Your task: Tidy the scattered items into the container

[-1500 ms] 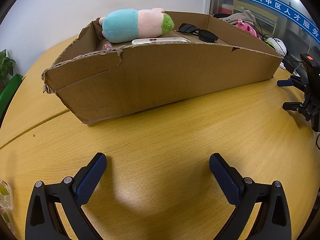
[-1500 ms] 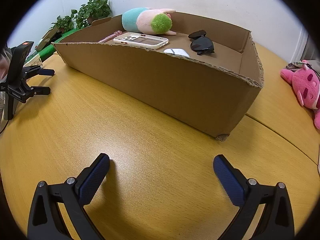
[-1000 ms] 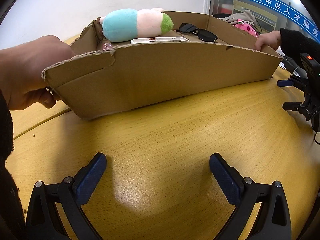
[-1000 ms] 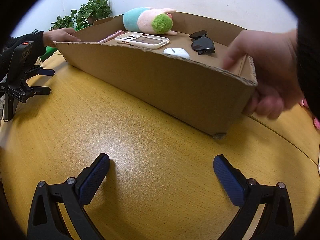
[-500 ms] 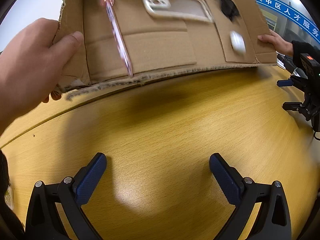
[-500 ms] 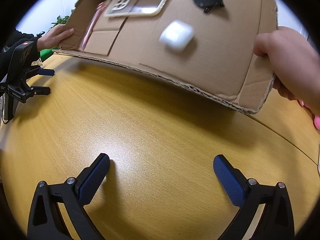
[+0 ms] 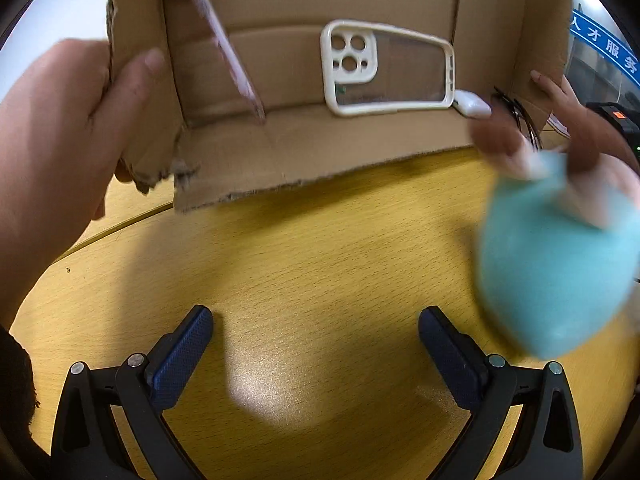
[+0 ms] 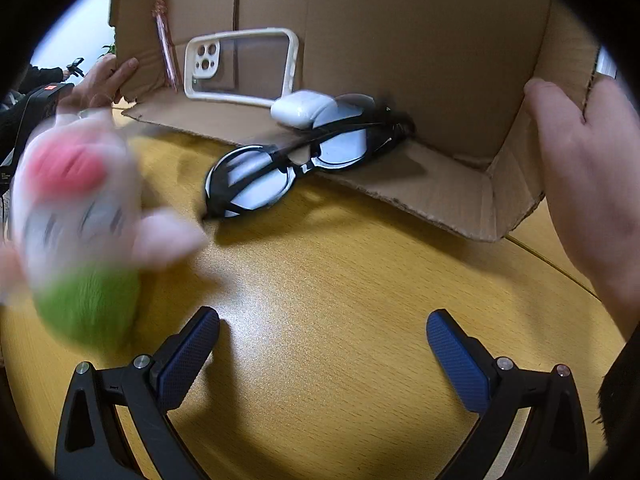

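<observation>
Cardboard box (image 8: 420,40) tipped; sunglasses (image 8: 288,168) clear only from right wrist.

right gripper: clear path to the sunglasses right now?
Probably yes. The right gripper is open, and only bare table lies ahead up to the sunglasses, half spilled over the tipped cardboard box edge; they may still slide.

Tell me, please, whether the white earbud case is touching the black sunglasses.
Touching. In the right wrist view the white earbud case lies directly against the black sunglasses, overlapping the frame's upper rim with no gap, at the tipped cardboard box's lower edge.
</observation>
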A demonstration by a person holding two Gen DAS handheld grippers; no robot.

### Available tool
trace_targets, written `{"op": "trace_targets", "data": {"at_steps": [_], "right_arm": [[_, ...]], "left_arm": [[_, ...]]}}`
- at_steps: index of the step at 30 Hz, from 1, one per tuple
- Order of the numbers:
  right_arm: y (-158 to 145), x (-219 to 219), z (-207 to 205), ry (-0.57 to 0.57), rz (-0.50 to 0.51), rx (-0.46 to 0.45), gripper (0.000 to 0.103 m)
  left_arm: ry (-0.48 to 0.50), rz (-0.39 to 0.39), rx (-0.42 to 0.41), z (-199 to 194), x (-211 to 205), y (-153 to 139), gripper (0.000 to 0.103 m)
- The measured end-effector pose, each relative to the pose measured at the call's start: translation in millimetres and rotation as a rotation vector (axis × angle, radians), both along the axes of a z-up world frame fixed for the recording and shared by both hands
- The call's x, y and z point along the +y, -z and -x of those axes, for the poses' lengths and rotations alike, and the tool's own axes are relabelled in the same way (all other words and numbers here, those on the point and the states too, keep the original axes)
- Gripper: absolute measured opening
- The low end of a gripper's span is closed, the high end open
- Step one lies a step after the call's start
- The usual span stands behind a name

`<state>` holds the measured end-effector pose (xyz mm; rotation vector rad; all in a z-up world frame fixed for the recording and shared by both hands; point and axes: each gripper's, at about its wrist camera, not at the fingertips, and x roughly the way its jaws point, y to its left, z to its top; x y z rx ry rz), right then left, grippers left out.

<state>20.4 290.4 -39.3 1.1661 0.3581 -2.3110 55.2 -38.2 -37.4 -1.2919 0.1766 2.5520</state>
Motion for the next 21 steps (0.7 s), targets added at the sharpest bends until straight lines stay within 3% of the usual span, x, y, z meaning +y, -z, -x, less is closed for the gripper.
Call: {"op": "trace_targets", "data": {"at_steps": [21], "right_arm": [[7.7,-5.3,-4.4,0.0,0.0,0.0,0.103]], "left_arm": [[-0.004,0.0,0.0,-3.4,3.2,0.9,0.103]]}}
